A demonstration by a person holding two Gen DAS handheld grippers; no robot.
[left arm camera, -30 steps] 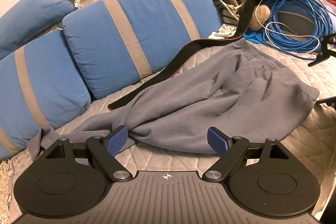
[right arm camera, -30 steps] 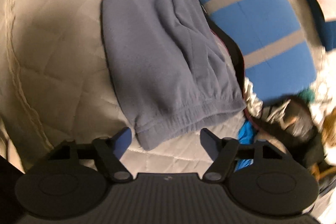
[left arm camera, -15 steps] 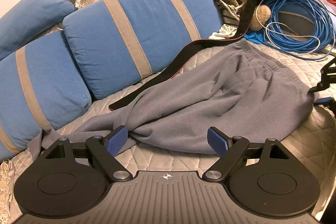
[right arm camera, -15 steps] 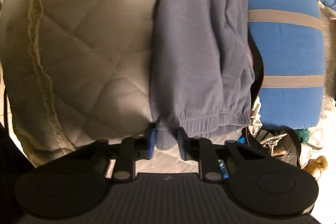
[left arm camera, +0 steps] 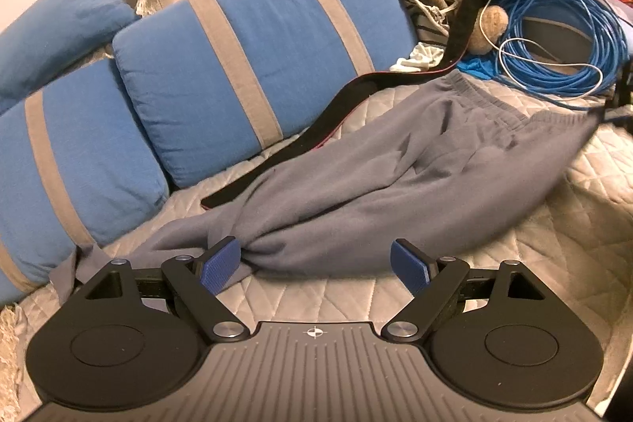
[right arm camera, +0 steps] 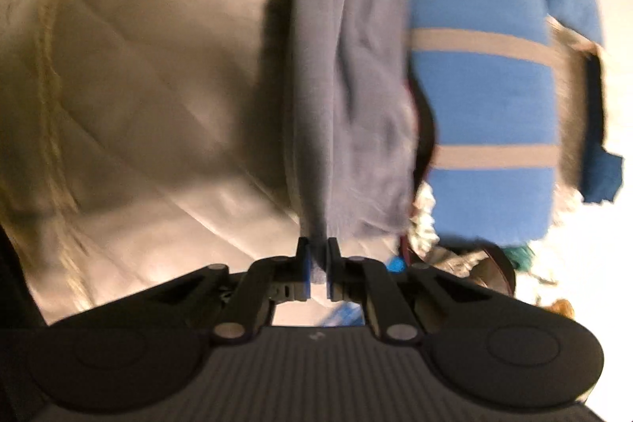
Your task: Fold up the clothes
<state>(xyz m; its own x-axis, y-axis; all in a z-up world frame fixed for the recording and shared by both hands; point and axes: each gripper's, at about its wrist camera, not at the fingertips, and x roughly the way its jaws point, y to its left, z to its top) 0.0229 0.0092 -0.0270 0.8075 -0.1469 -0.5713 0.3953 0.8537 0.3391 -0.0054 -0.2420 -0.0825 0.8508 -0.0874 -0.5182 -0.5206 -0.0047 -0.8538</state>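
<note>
Grey sweatpants (left arm camera: 395, 176) lie lengthwise on the quilted bed (left arm camera: 573, 224), along the striped blue cushions (left arm camera: 253, 66). Right gripper (right arm camera: 317, 263) fingers have just closed, pinching the waistband corner. Left gripper (left arm camera: 314, 263) fingers wide, empty (leg end just ahead). No readable writing.

Trousers (left arm camera: 395, 176) before cushions (left arm camera: 253, 66)

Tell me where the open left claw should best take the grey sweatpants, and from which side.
Probably the bunched narrow end of the grey sweatpants, which gathers into a thin ridge beside the left claw. Come from the near side, low over the quilt. The right claw has just closed on the waistband corner, so this grips the opposite end.
</note>
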